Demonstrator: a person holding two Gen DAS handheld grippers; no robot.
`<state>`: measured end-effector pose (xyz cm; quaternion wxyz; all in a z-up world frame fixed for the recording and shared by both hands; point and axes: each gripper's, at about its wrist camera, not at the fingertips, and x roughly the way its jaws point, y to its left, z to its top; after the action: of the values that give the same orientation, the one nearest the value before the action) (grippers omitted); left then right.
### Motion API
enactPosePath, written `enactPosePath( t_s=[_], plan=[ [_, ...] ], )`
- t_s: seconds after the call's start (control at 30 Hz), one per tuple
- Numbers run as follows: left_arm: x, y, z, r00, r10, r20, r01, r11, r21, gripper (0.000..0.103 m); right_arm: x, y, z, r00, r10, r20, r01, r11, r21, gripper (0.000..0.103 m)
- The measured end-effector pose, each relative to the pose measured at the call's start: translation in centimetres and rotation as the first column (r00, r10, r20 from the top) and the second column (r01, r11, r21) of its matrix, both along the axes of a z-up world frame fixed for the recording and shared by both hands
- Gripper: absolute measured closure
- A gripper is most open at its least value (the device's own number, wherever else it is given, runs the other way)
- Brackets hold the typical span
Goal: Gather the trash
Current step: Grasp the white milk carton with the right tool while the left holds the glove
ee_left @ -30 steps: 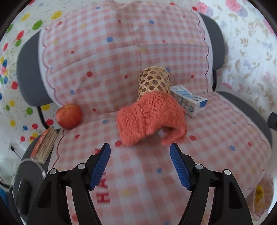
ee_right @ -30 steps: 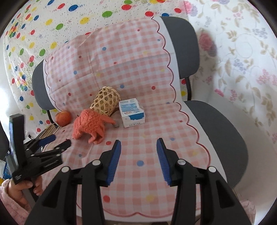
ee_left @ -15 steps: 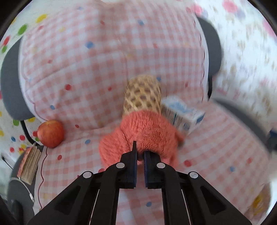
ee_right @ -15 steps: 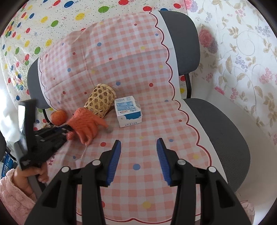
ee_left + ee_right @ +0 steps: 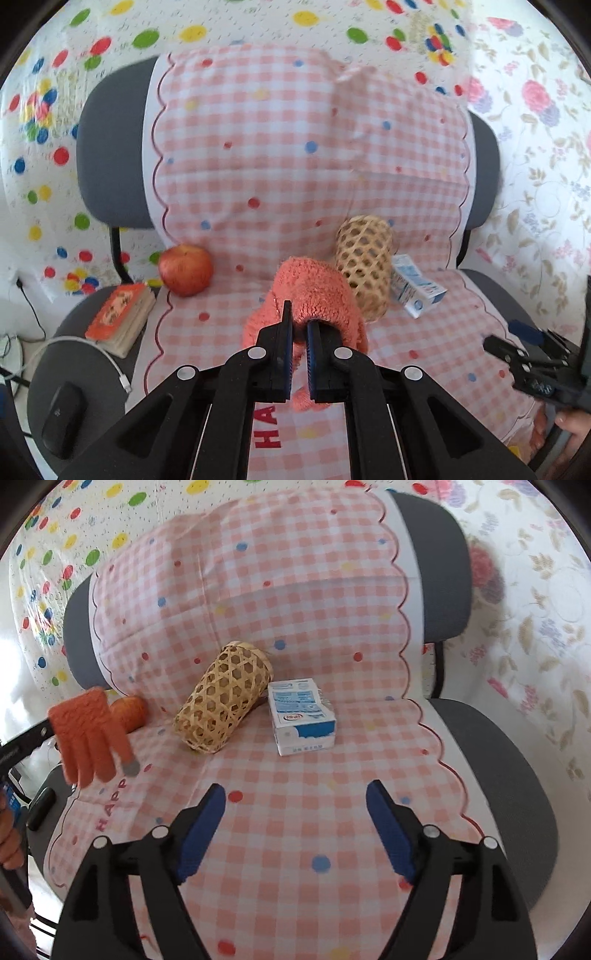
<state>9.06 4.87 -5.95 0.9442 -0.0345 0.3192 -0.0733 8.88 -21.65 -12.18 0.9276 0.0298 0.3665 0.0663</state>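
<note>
Hanging clear of the chair seat now, the orange knitted glove has left the spot it held a second ago, when it lay on the checked cover against the woven bamboo basket. The left tool, which stood wide apart then, is clenched on the glove's cuff, and the glove's fingers dangle downward with a grey tip on one of them. The right tool has spread wider than before and grasps nothing, hovering above the seat in front of the milk carton. The basket lies on its side, just beside the carton. An apple sits at the seat's left edge, near a book.
</note>
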Motion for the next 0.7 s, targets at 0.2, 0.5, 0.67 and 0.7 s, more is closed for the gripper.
enactPosePath(
  t_s=[0.2, 0.5, 0.67, 0.7],
  plan=[
    [1.1, 0.3, -1.4, 1.0, 0.003, -0.026, -0.003, 1.0, -0.002, 0.096, 5.2, 0.8, -1.8, 0.999, 0.031, -0.032, -0.031, 1.0, 0.002, 0.025],
    [2.5, 0.8, -2.9, 0.998, 0.009, -0.062, -0.009, 1.0, -0.001, 0.096, 11.7, 0.6, -4.9, 0.993, 0.018, -0.114, -0.016, 1.0, 0.019, 0.025],
    [2.5, 0.6, -3.5, 0.997, -0.001, -0.079, 0.0, 1.0, -0.01, 0.096, 11.6, 0.7, -4.8, 0.995, 0.022, -0.098, -0.021, 1.0, 0.011, 0.033],
    [2.5, 0.5, -3.5, 0.997, -0.004, -0.081, 0.003, 1.0, -0.011, 0.096, 11.3, 0.7, -4.7, 0.995, 0.025, -0.093, -0.025, 1.0, 0.003, 0.033]
  ],
)
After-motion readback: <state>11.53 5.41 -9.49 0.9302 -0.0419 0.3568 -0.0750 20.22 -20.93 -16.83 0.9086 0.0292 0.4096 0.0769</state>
